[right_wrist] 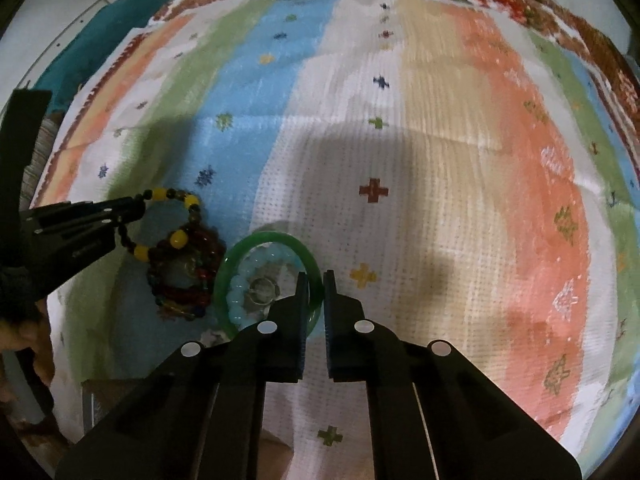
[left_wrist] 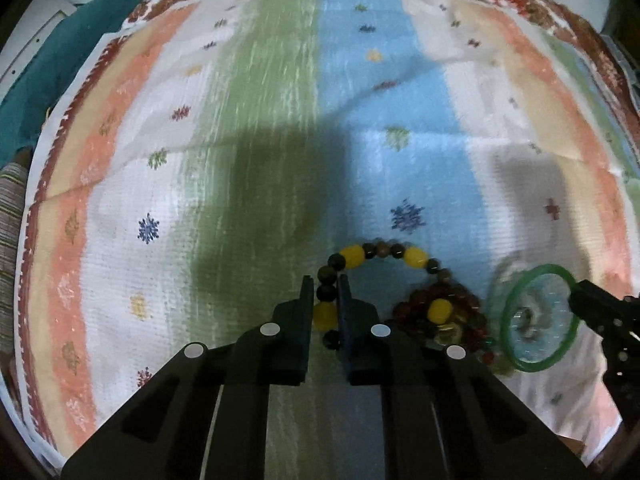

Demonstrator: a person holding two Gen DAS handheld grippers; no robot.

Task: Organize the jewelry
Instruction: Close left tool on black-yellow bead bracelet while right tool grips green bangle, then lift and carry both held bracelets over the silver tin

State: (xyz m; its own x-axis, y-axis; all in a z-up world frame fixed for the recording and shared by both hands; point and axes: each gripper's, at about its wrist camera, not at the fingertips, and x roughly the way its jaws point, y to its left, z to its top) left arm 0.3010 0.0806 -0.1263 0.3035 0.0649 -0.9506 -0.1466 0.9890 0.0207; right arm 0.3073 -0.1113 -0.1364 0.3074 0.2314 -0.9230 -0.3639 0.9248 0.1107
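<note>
Jewelry lies heaped on a striped cloth (left_wrist: pixel 248 128). Left view: the left gripper (left_wrist: pixel 325 294) pinches a bead bracelet (left_wrist: pixel 352 258) beside the pile (left_wrist: pixel 440 316). Right view: the right gripper (right_wrist: pixel 316 286) clamps a green bangle (right_wrist: pixel 240 256) ringing pale beads (right_wrist: pixel 236 300).

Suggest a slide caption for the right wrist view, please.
Right gripper shut on green bangle; left gripper pinches beaded bracelet.

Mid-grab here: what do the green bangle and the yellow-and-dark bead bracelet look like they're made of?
Green bangle: smooth, glossy, translucent ring, so jade-like stone or glass; can't tell which. The right tool is shut on its rim.
Bead bracelet: opaque yellow beads and dark polished round ones, probably stone, resin or wood. The left tool is shut on it.
</note>
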